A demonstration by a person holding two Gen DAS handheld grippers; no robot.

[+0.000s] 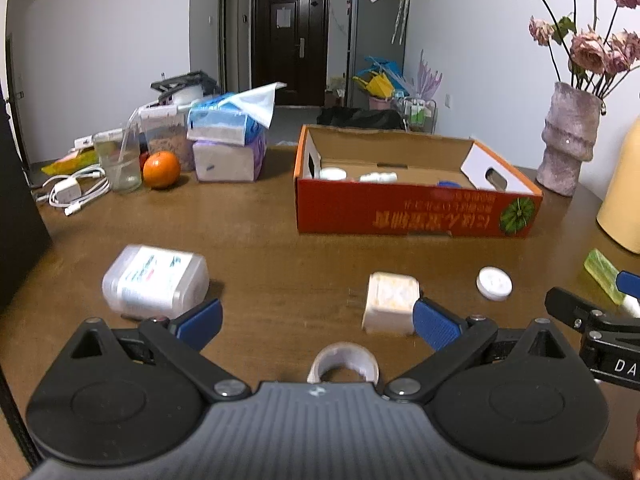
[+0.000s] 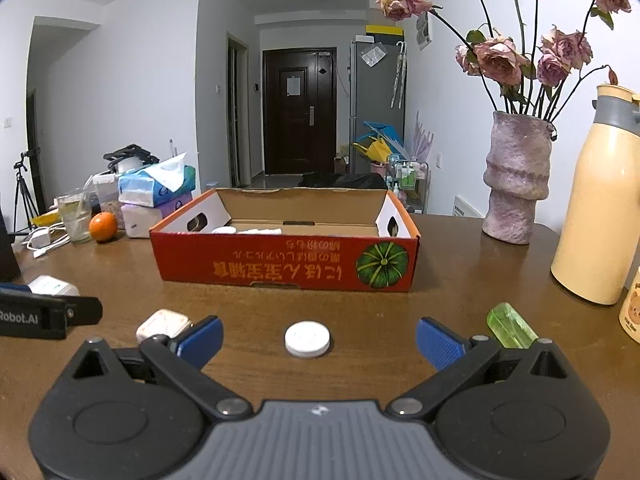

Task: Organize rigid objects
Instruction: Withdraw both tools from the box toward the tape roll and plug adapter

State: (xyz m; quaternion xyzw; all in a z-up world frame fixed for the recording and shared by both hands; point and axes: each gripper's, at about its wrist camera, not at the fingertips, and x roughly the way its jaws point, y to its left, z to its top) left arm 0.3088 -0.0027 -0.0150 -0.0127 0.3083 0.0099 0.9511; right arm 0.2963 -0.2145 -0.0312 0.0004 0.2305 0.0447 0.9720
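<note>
An open orange cardboard box (image 1: pixel 416 210) (image 2: pixel 288 264) stands at the back of the brown table, with small white items inside. My left gripper (image 1: pixel 318 320) is open, with bare table between its fingers. A clear plastic bottle (image 1: pixel 156 282) lies just left of it. A cream cube (image 1: pixel 390 302) (image 2: pixel 164 326) touches its right finger. A white tape ring (image 1: pixel 344 366) lies close under the camera. My right gripper (image 2: pixel 318 342) is open around a white round lid (image 2: pixel 307 339) (image 1: pixel 494 283). A green translucent block (image 2: pixel 511 326) (image 1: pixel 604 276) lies right of it.
Tissue packs (image 1: pixel 228 140), an orange (image 1: pixel 161 169), a glass (image 1: pixel 119 164) and a white charger cable (image 1: pixel 72 192) crowd the back left. A pink vase of dried roses (image 2: pixel 514 184) and a yellow thermos (image 2: pixel 596 200) stand at the right.
</note>
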